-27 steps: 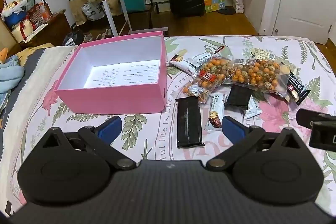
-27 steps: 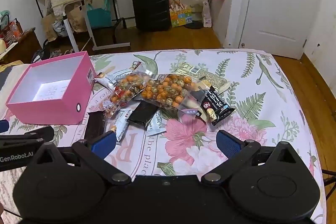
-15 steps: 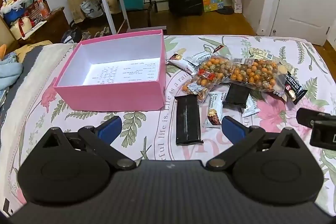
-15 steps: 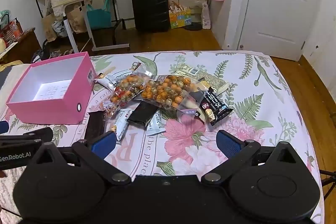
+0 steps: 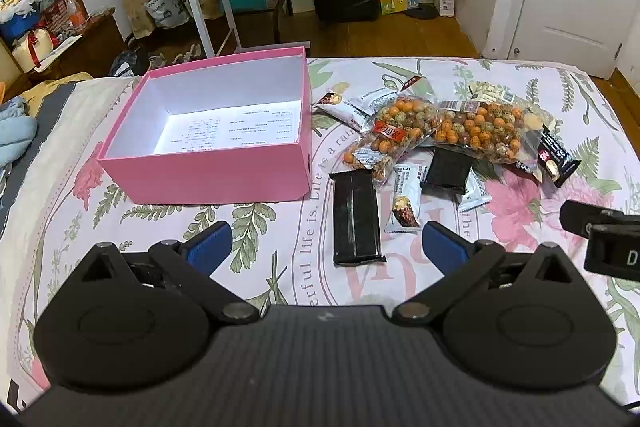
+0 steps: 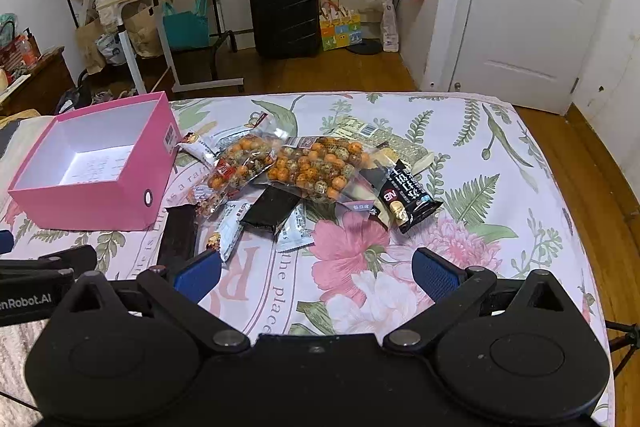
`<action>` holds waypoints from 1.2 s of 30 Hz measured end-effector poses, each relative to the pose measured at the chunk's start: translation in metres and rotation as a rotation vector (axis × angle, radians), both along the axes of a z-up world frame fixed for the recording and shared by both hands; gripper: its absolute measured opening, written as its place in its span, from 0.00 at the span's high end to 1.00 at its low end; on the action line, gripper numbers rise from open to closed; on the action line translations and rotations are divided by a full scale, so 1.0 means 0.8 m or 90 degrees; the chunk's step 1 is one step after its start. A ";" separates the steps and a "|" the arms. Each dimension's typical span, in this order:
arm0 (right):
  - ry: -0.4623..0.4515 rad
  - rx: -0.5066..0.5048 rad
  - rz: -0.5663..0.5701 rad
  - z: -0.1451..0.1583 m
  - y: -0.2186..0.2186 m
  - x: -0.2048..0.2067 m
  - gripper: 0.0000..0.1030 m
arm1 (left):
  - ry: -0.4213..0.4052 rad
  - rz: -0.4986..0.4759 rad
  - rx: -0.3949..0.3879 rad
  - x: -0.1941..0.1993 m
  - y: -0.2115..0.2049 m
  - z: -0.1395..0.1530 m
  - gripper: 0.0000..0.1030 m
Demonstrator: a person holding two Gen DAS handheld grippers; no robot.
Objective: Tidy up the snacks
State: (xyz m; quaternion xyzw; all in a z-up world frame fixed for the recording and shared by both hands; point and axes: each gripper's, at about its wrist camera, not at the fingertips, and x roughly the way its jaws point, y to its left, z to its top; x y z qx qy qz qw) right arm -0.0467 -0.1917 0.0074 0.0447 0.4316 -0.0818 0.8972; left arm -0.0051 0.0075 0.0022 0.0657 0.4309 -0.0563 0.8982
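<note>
Hovering above the floral bedspread (image 5: 280, 267), both grippers stand with their blue-padded fingers spread wide and nothing between them. Ahead of the left gripper (image 5: 326, 243), just beyond its right finger's tip, lies a long flat black foil-wrapped bar (image 5: 355, 217), and beside that a small white wrapper with a nut bar printed on it (image 5: 405, 199). Past its left finger stands the open pink cardboard box with a white inside (image 5: 208, 179), holding only a printed sheet on its floor.

Ahead of the right gripper (image 6: 316, 273) the pile of snacks spreads out: two clear plastic bags of orange and speckled coated nuts (image 6: 312, 167), overlapping one another, a squat black pouch (image 6: 272, 209) partly under them, a pale grey sachet (image 6: 294, 231) nearest the fingers, and a black packet with white lettering (image 6: 408, 197) towards the right finger's side.

All of these look light. The wrappers are probably slick and crinkly, so a pinch on a flat face would likely slide; the sealed end seams or the long edges seem the surer hold. The black bar looks stiff enough to lift by its middle, across its narrow width. The nut bags are loose and lumpy and would likely sag and shift in the grip, so taking them by the gathered top seam looks wiser than squeezing the nuts, which may crack. The soft bedding gives under pressure, which should let a finger slip beneath an edge.
</note>
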 end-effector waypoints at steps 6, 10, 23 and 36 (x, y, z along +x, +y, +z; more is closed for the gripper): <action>0.003 -0.003 0.001 -0.001 0.006 0.000 0.01 | 0.005 -0.005 -0.003 -0.002 -0.002 -0.001 0.00; 0.006 -0.003 0.002 -0.003 0.005 0.001 0.01 | 0.008 -0.003 -0.006 -0.001 0.000 -0.002 0.00; 0.030 0.024 0.003 -0.016 -0.004 0.006 0.01 | 0.029 -0.012 -0.021 0.000 -0.002 -0.009 0.00; 0.038 0.028 0.017 -0.020 -0.011 0.002 0.01 | 0.055 -0.020 -0.024 0.000 -0.013 -0.019 0.00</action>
